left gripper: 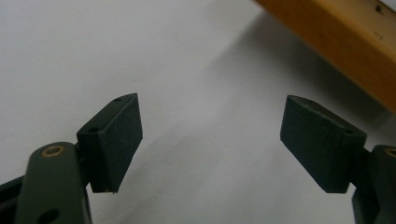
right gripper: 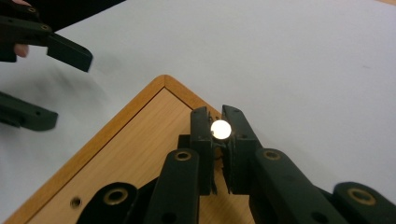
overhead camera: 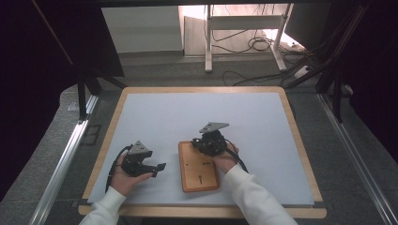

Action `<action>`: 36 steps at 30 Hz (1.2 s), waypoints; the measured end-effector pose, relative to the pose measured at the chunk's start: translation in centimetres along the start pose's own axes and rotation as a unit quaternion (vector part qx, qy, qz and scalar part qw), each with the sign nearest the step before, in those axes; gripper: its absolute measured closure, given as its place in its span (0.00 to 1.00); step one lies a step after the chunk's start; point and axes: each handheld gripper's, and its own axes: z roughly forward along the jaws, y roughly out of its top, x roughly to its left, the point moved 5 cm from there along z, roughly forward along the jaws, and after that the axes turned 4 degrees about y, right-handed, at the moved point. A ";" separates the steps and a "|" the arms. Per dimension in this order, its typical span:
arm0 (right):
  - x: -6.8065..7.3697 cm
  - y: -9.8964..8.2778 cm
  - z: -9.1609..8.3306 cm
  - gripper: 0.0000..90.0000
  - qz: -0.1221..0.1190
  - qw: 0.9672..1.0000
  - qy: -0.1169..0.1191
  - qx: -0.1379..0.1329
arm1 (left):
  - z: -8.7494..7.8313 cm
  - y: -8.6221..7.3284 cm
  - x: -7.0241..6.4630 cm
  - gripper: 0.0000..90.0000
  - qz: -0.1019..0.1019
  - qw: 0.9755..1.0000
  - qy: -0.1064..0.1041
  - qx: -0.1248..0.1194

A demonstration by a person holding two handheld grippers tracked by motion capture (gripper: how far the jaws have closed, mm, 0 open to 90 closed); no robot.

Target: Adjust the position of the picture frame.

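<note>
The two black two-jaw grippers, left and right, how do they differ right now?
The left gripper has its jaws wide apart with nothing between them; the right gripper is shut on a small white ball. The left hangs over the pale grey table mat, the right over the wooden board.

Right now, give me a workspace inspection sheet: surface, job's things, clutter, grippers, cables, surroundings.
Surface: pale mat on wood-edged table.
Job's things: wooden board lies flat near the front edge; small white ball clamped above the board's corner.
Clutter: nothing seen.
Grippers: right gripper shut on the ball; left gripper open, nothing between its jaws, beside the board.
Cables: black cable trails from the left gripper; loose cables on the floor beyond.
Surroundings: white frame legs, dark panels at the sides.
</note>
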 end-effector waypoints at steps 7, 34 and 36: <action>0.1 -0.1 2.7 0.94 -0.014 0.999 -0.013 0.030 | 0.1 0.0 0.0 0.23 0.001 1.000 -0.001 0.001; -2.7 -7.8 -8.7 0.44 0.047 0.998 -0.032 0.003 | 0.2 0.0 -0.2 0.22 0.010 1.000 0.009 0.001; -2.7 -8.3 -9.0 0.45 0.045 0.998 -0.034 0.003 | 0.2 0.0 -0.1 0.22 0.010 1.000 0.010 -0.002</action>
